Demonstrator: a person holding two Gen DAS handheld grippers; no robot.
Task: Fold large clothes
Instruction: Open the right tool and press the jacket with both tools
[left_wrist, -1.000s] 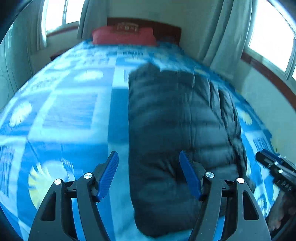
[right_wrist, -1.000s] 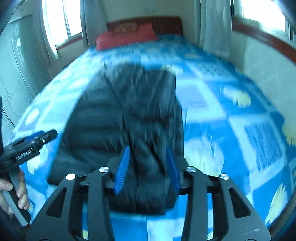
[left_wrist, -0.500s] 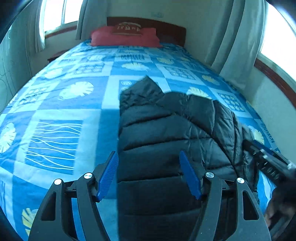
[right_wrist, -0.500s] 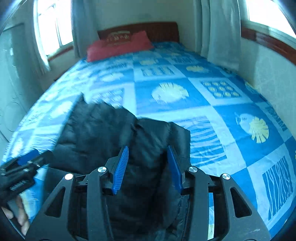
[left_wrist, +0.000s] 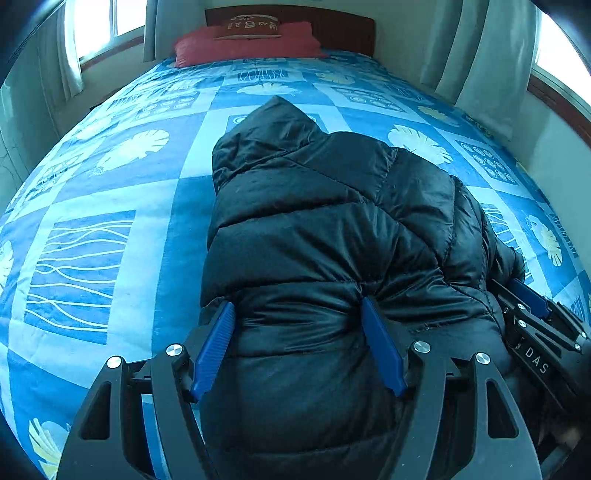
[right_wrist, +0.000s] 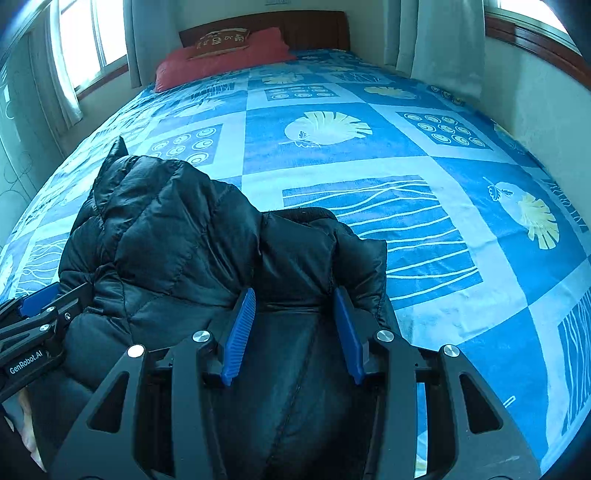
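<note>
Black quilted nylon fills the left wrist view: the jacket (left_wrist: 325, 236) lies on the bed (left_wrist: 110, 206), its long axis running from your fingers toward the red pillow (left_wrist: 247, 40) at the headboard, hood end pointing at the pillow. Your left gripper (left_wrist: 299, 347) sits at the jacket's near end, farthest from the pillow, its blue fingers (left_wrist: 214, 347) set wide with puffy fabric bulging between them. The cloth puckers at the right-hand pad, so it looks pinched, but you cannot be sure of a firm hold from here. The right gripper (left_wrist: 532, 314) shows on the jacket's side edge, level with the left one.

In the right wrist view the jacket (right_wrist: 177, 236) lies left of centre, well short of the pillow (right_wrist: 221, 55), with bare bed (right_wrist: 424, 155) toward the pillow and off to the right. Your right gripper (right_wrist: 291, 332) holds its ribbed fingers (right_wrist: 240, 332) narrower, straddling a ridge of fabric at the near edge; the cloth gathers against both pads, so it looks held. The left gripper (right_wrist: 33, 325) is at the jacket's opposite near corner.

Both are equally near the hem end. The shell is slick, glossy and springy, so I judge a fold toward the pillow would need pressing flat.
</note>
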